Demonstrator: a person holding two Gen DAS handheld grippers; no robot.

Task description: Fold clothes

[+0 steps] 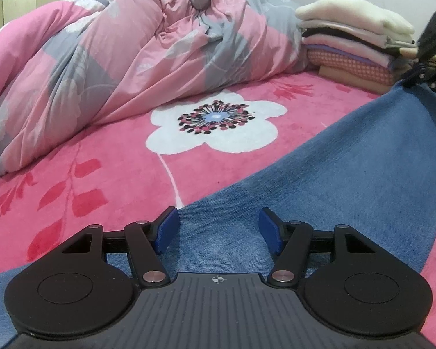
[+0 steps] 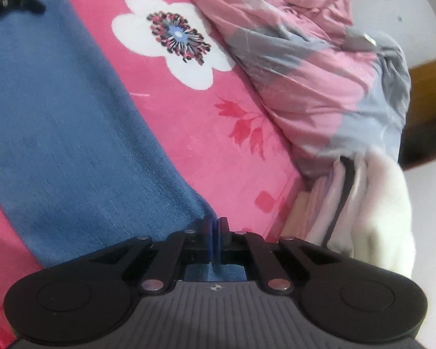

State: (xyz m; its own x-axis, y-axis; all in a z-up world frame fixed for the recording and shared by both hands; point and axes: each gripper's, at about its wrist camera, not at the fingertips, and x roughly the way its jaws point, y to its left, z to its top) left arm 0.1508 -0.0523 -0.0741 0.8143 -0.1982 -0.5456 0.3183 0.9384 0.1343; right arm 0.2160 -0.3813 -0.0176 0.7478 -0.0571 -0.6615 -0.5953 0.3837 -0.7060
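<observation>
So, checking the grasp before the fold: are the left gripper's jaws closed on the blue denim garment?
No, the left gripper stands open, its blue pads apart above the blue denim garment.

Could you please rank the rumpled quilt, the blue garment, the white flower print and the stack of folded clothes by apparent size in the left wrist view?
1. Rumpled quilt
2. Blue garment, though nearness inflates it
3. White flower print
4. Stack of folded clothes, farthest away

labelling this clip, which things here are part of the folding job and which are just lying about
In the job:
blue garment
left gripper, open over it
right gripper, shut at its edge
stack of folded clothes

Lying about:
pink and grey duvet
flowered pink bed cover
</observation>
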